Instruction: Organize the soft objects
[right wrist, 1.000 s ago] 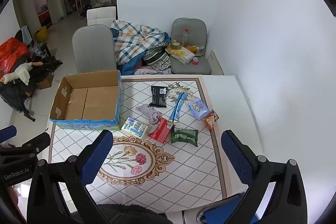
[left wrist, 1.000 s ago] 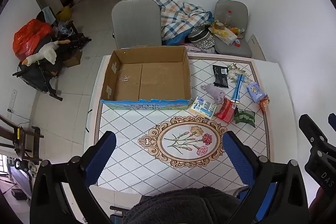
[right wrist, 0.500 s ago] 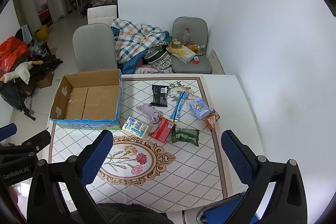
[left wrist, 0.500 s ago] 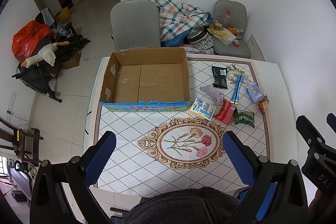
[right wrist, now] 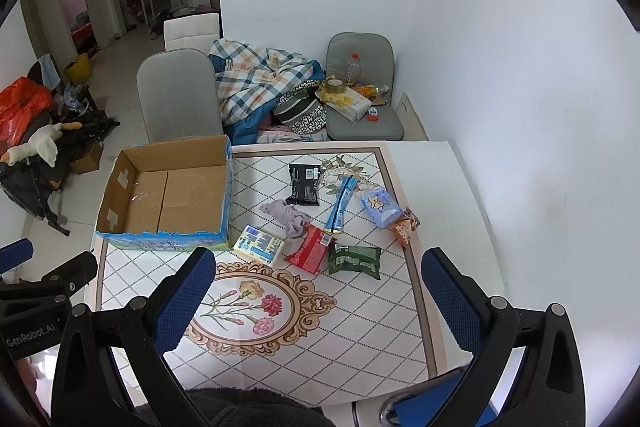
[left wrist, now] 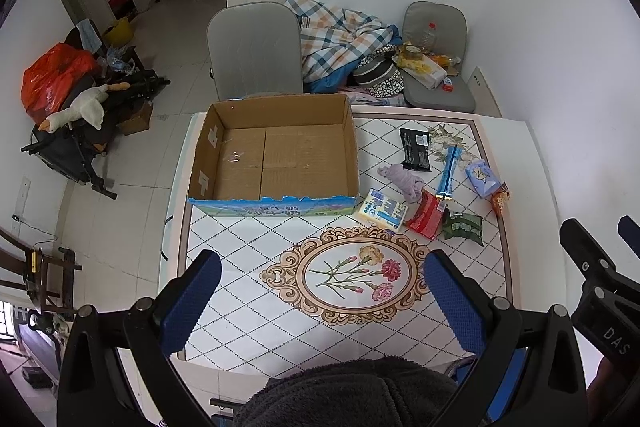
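Two handheld grippers hover above the near edge of a white table [left wrist: 248, 247] printed with a diamond grid and an oval flower medallion. The left gripper [left wrist: 320, 303] and the right gripper [right wrist: 316, 295] each spread their ribbed blue pads wide apart, with nothing between them.

On the far left of the table sits a shallow cardboard box [left wrist: 276, 159], open on top, with brown corrugated walls and a blue printed front.

Just right of the box, well ahead of both grippers, lies a loose cluster of soft items: a crumpled lilac cloth [right wrist: 286, 217], a flat yellow-and-blue packet [right wrist: 259, 244] beside the box's front corner, a glossy red wrapper [right wrist: 312, 254], a puffy dark green pack [right wrist: 354, 259], a black pouch [right wrist: 305, 184], a long blue stick pack [right wrist: 341, 210], a pillowy pale blue tissue pack [right wrist: 380, 207] and a small orange snack bag [right wrist: 405, 228].
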`<act>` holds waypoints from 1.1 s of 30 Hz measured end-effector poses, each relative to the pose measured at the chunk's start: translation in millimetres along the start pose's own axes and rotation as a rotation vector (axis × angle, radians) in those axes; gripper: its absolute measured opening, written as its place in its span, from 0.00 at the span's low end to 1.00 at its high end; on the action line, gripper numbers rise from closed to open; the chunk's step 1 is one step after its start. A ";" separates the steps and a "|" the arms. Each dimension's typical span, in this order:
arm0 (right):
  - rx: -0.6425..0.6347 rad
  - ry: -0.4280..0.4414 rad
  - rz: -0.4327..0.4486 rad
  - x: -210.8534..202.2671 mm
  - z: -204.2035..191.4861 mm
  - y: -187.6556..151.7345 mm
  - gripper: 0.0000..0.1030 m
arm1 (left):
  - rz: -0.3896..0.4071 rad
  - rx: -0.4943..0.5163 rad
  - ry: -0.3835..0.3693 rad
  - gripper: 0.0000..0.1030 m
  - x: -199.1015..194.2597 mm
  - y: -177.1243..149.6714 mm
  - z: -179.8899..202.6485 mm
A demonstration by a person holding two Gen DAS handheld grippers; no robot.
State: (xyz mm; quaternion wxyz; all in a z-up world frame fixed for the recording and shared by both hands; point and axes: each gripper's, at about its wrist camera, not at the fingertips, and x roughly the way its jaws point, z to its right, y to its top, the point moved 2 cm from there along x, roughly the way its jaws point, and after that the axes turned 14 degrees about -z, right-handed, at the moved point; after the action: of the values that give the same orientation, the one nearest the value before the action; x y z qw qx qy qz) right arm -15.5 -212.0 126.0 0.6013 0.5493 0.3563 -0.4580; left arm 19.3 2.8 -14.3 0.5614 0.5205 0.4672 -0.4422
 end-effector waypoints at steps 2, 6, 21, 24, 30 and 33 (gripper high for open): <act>-0.001 0.002 -0.004 0.1 1.1 1.2 1.00 | 0.001 -0.001 0.000 1.00 -0.3 0.8 0.3; 0.000 0.010 -0.005 0.6 3.0 1.2 1.00 | 0.001 -0.001 0.001 1.00 -0.4 -0.8 0.1; 0.004 0.010 -0.002 -0.8 6.1 1.7 1.00 | 0.007 0.006 0.005 1.00 -2.4 -5.1 1.6; 0.003 0.008 0.001 -1.5 6.1 0.9 1.00 | 0.008 0.006 0.005 1.00 -2.5 -5.5 3.2; 0.001 0.006 0.006 -1.7 7.1 0.0 1.00 | 0.014 0.007 0.004 1.00 -3.3 -7.1 6.9; 0.001 0.008 0.005 -2.6 7.1 -1.4 1.00 | 0.014 0.008 0.005 1.00 -3.7 -7.0 7.4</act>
State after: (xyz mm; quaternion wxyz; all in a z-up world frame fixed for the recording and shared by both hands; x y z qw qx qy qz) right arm -18.1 -218.5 129.0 0.6008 0.5525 0.3569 -0.4544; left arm 12.2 -5.0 -11.8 0.5612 0.5273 0.4631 -0.4387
